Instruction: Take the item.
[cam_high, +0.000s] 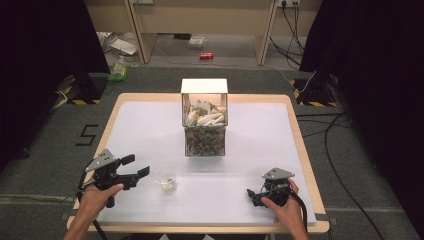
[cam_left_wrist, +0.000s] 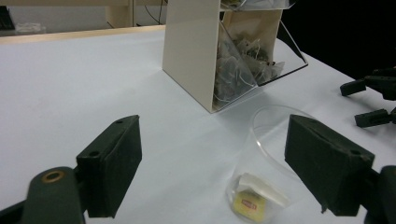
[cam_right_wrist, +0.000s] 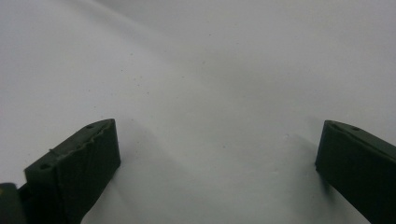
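Note:
A clear plastic cup (cam_high: 165, 177) stands on the white table top (cam_high: 145, 130), with a tea bag (cam_high: 168, 185) with a yellow tag lying in it. My left gripper (cam_high: 136, 166) sits just left of the cup, jaws open and nothing between them. In the left gripper view the cup (cam_left_wrist: 273, 135) and its tea bag (cam_left_wrist: 254, 198) lie ahead between the open left gripper (cam_left_wrist: 212, 140) jaws, untouched. Behind the cup stands a cream and clear dispenser box (cam_high: 204, 117) holding many tea bags (cam_left_wrist: 238, 65). My right gripper (cam_high: 254, 197) rests at the near right, open over bare table (cam_right_wrist: 219, 135).
The table's wooden rim (cam_high: 300, 145) frames the white surface. On the floor beyond lie a red can (cam_high: 206, 56), a green bottle (cam_high: 119, 70) and cables (cam_high: 340, 150) at the right. The right gripper (cam_left_wrist: 369, 100) appears at the right edge of the left gripper view.

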